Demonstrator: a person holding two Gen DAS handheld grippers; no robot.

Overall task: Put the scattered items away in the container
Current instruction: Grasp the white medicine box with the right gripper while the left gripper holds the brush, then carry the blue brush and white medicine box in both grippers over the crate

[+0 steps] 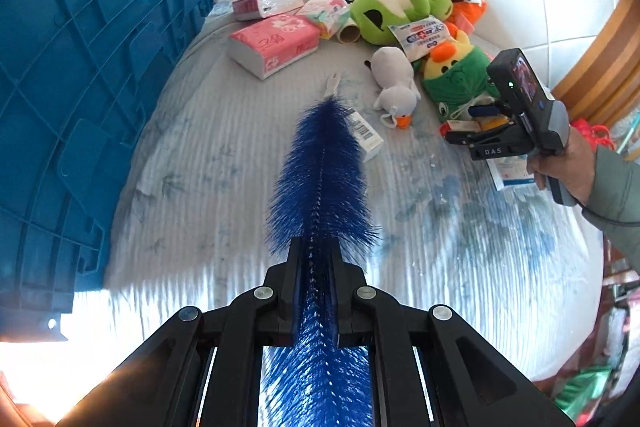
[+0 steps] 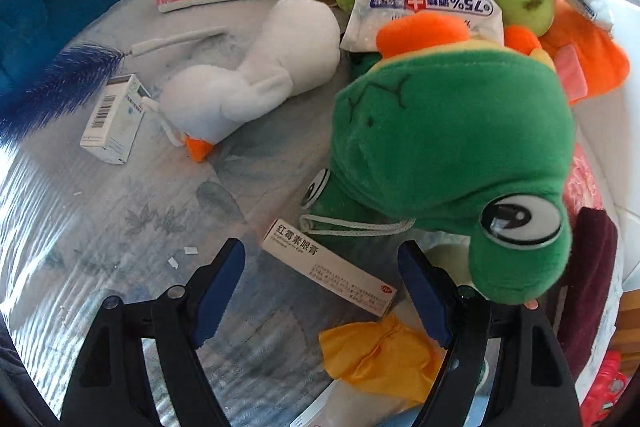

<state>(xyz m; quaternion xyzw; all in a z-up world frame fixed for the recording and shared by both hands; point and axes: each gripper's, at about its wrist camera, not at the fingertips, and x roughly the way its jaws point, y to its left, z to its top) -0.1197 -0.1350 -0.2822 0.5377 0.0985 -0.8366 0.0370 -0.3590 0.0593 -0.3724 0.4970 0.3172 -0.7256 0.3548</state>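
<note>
Left wrist: blue brush [image 1: 320, 171] clamped in tongs [image 1: 314, 255], white handle pointing away.

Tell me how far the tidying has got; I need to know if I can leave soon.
Nothing visibly sits in the blue container yet; its inside is out of view. In hand: the left hand-held gripper is shut on the blue brush, and the right hand-held gripper hangs open over the ointment box. Left: pink tissue pack, white goose plush, green frog plush, wipes packet, barcode box.
</note>
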